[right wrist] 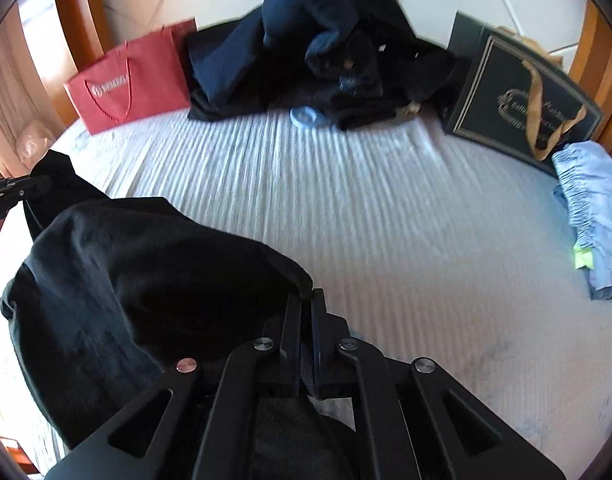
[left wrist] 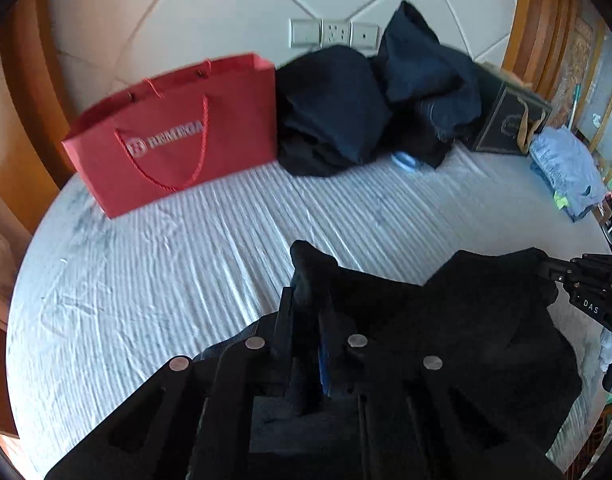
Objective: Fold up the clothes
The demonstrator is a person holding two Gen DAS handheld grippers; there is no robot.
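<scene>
A black garment [left wrist: 465,320] hangs stretched between both grippers above the white striped bed sheet [left wrist: 226,232]. My left gripper [left wrist: 307,300] is shut on one corner of it; cloth bunches up between the fingers. My right gripper [right wrist: 306,300] is shut on the other corner of the same black garment [right wrist: 126,280], which sags to its left. The right gripper also shows at the right edge of the left wrist view [left wrist: 553,270]. The left gripper shows at the left edge of the right wrist view [right wrist: 38,186].
A pile of dark clothes [left wrist: 365,112] lies at the headboard. A red paper bag [left wrist: 178,132] stands left of it, a dark gift bag [right wrist: 517,100] right of it. Folded light blue clothes [right wrist: 593,208] lie at the right. White sheet [right wrist: 385,220] stretches between.
</scene>
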